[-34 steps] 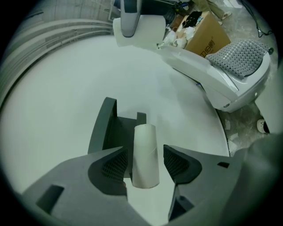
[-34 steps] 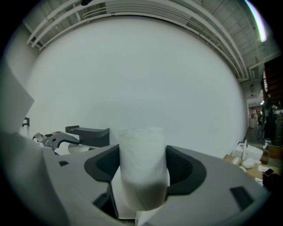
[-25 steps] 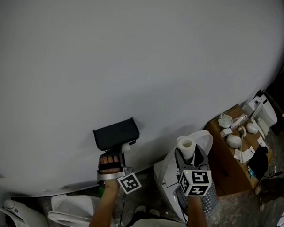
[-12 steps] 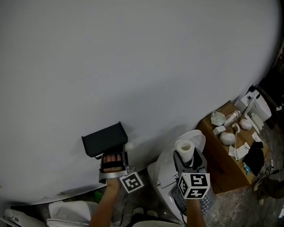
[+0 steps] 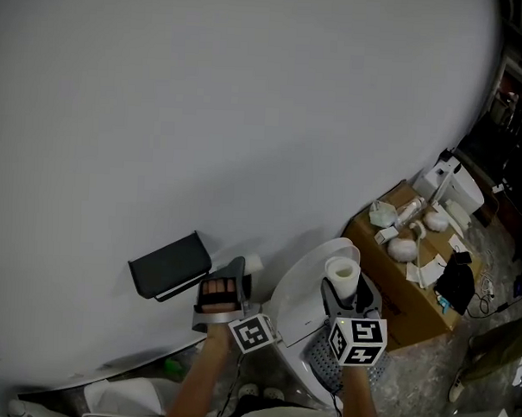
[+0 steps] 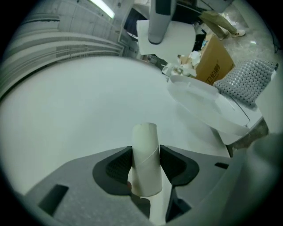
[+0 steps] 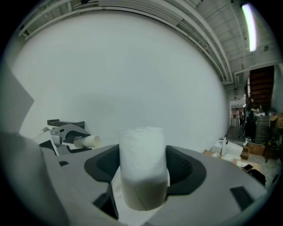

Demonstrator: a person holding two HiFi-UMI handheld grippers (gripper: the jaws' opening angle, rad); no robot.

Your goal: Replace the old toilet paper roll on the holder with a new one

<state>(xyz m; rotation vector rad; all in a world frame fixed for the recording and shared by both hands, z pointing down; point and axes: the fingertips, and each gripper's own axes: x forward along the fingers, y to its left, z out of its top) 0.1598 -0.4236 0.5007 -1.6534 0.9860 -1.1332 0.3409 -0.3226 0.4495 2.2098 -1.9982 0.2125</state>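
The black holder [image 5: 168,266] hangs on the pale wall with its cover raised. To its right my left gripper [image 5: 238,278] is shut on the old cardboard tube [image 5: 252,263], clear of the holder. In the left gripper view the bare tube [image 6: 146,163] stands upright, pinched between both pads of the left gripper [image 6: 146,165]. My right gripper [image 5: 344,292] holds the new white roll [image 5: 342,272] upright over the toilet. In the right gripper view the roll [image 7: 142,167] fills the gap of the right gripper [image 7: 142,170], and the left gripper's tube [image 7: 87,141] shows at far left.
A white toilet [image 5: 309,287] with its lid raised stands below and between the grippers. A cardboard box [image 5: 400,283] topped with white clutter sits at the right. Another white fixture [image 5: 123,400] lies at the bottom left. The wall [image 5: 248,116] fills the upper view.
My left gripper has pulled away to the right from under the holder, carrying the cardboard tube. The right gripper with the new roll has shifted a little.
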